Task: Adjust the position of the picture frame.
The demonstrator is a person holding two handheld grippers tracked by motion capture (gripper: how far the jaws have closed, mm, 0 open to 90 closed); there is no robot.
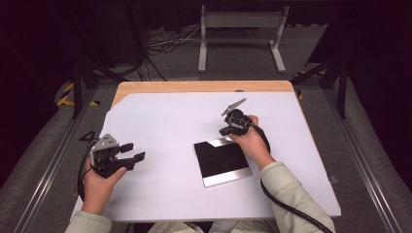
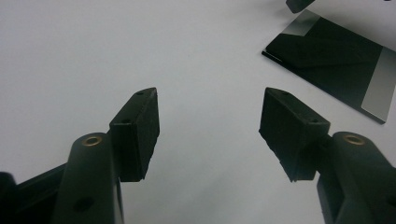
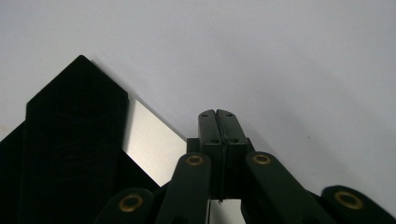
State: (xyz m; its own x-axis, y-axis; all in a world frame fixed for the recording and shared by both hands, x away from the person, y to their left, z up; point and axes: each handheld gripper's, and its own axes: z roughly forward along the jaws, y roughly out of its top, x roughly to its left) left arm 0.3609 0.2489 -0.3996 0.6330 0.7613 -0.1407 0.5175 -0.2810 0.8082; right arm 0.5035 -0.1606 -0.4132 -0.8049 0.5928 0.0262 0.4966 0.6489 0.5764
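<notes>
White table; right gripper over black plate

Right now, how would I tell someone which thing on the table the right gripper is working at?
Start at the white sheet covering the wooden table. Right of its middle, just below the shut right gripper, lies a flat black square panel. Glossy and dark, with bright silver strips along its far and near edges, it is the one dark thing lying on the white sheet.

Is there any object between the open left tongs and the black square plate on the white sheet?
Nothing visible. Bare white sheet lies between the left tongs, jaws apart, and the black plate. The right tongs, jaws together, are at the plate's far edge, beyond that path.
</notes>
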